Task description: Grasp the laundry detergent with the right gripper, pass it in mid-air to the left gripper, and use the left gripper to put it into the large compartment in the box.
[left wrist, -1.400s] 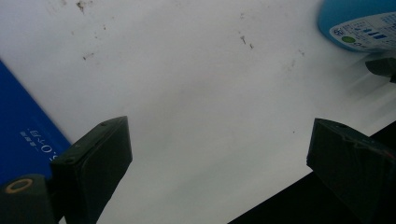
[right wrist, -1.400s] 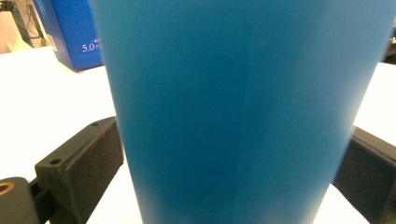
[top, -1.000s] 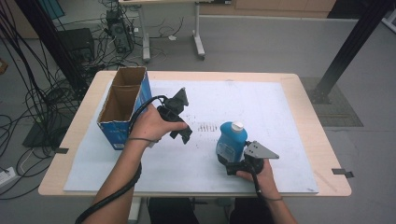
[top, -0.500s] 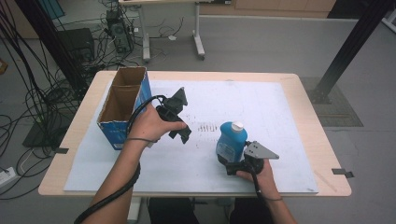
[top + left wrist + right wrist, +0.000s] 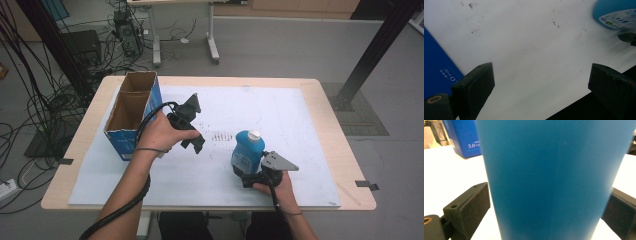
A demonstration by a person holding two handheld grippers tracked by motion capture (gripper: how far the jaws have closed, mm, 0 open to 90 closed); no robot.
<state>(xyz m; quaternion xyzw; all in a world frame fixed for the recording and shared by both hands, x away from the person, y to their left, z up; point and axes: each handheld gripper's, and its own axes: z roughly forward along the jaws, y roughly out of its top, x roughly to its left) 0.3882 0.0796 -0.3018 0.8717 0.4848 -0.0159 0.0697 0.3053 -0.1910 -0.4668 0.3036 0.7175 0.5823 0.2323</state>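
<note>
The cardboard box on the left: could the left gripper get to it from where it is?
Probably yes. The left gripper hangs open and empty over the white sheet, right beside the cardboard box, with nothing between them. The blue bottle stands away on its other side.

A blue plastic bottle [image 5: 247,152] with a white cap and a pale printed label on its side stands upright on the white sheet that covers the counter [image 5: 320,90]. It is close to the near edge, somewhat right of the middle and well apart from the left and right edges. In the right gripper view its smooth blue body [image 5: 554,177] rises between the two black fingers [image 5: 467,207].
</note>
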